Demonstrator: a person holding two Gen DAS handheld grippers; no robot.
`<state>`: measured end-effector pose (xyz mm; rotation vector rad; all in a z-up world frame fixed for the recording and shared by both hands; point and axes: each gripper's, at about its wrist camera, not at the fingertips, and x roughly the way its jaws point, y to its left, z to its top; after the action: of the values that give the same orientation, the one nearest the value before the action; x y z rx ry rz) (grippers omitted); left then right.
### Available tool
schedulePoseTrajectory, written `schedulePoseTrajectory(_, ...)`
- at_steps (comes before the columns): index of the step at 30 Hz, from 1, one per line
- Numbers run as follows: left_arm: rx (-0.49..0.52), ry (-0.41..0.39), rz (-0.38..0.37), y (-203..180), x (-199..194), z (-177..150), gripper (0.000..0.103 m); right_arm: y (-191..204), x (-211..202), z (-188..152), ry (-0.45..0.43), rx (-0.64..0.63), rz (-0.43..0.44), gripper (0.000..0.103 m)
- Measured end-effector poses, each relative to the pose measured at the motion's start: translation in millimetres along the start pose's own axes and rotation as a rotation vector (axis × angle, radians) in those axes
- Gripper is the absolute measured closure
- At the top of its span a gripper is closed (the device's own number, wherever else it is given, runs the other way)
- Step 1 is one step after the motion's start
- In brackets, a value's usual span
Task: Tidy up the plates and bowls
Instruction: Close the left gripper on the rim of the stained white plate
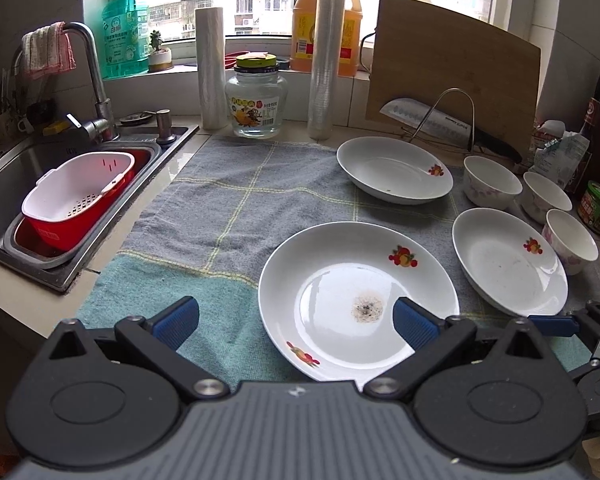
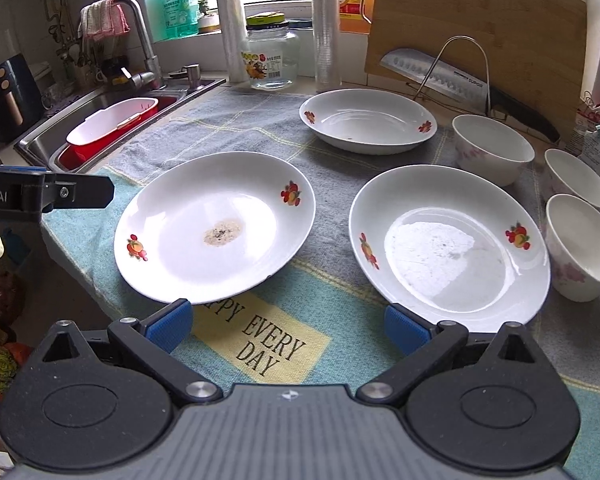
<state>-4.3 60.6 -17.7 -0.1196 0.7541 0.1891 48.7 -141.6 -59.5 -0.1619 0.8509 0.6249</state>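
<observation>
Three white plates with fruit prints lie on a towel: a near plate with a dark stain (image 1: 356, 300) (image 2: 216, 226), a right plate (image 1: 508, 262) (image 2: 448, 248) and a far plate (image 1: 394, 170) (image 2: 368, 120). Three white floral bowls (image 1: 492, 182) (image 1: 546, 196) (image 1: 572, 240) (image 2: 492, 150) (image 2: 578, 178) (image 2: 584, 246) stand in a row at the right. My left gripper (image 1: 296, 320) is open, its right finger over the stained plate's near edge. My right gripper (image 2: 286, 326) is open and empty, low over the towel between the two near plates.
A sink (image 1: 4, 184) with a red and white colander (image 1: 80, 196) is at the left. A glass jar (image 1: 258, 98), two rolls, bottles, a cutting board (image 1: 456, 68) and a knife on a wire rack (image 1: 432, 120) line the back. The counter edge is near.
</observation>
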Motion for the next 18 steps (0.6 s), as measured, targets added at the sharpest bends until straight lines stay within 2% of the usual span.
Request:
schedulePoseTrajectory(12, -0.019, 0.052, -0.038, 28.3, 28.6, 7.1, 0.001, 29.6, 47.5, -8.5, 0.054, -0.099, 0.020, 0.000)
schedulePoseTrajectory(18, -0.004, 0.075, -0.067, 33.5, 42.6, 14.3, 0.001, 39.9, 59.7, -3.6, 0.044, -0.158, 0.010, 0.000)
